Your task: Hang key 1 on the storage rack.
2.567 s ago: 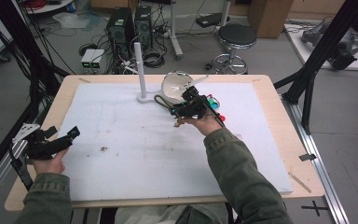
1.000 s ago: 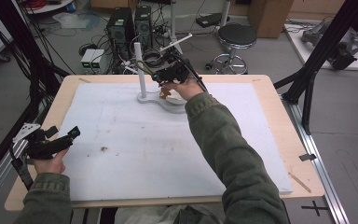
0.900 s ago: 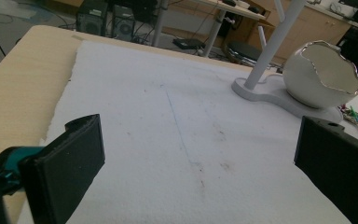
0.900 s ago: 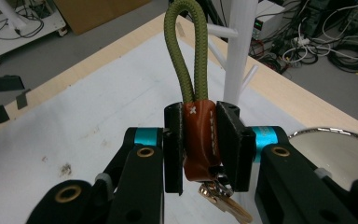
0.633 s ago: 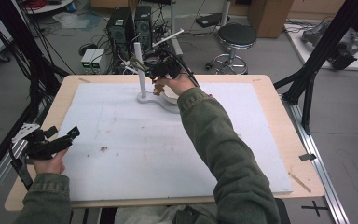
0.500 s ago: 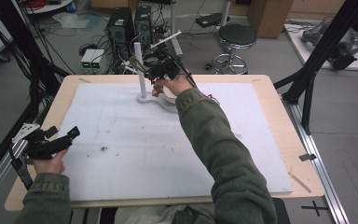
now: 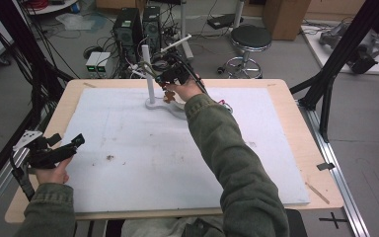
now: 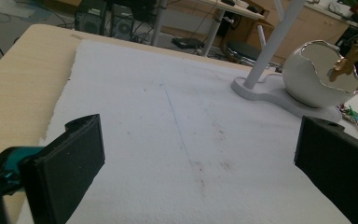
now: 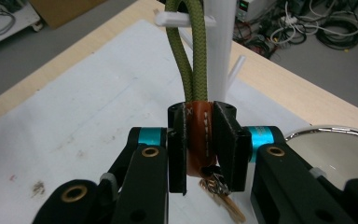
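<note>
While our left hand-held gripper [image 7: 74,142] rests at the lower left of the high view with its jaws standing wide over the white mat [image 7: 143,148], our right hand-held gripper [image 9: 200,140] is up at the top centre, beside the white stand [image 7: 149,74] at the far edge of the worktop [image 7: 296,128]. Its jaws have just been closing, and in the right gripper view they clamp the brown leather tab [image 9: 199,135] of a keychain. Above the tab, the green cord loop [image 9: 189,51] hangs over a white peg [image 9: 168,18] of the stand, and keys [image 9: 223,196] dangle below the jaws. From the left gripper view, a white egg-shaped bowl [image 8: 312,74] sits on the stand's base at upper right.
</note>
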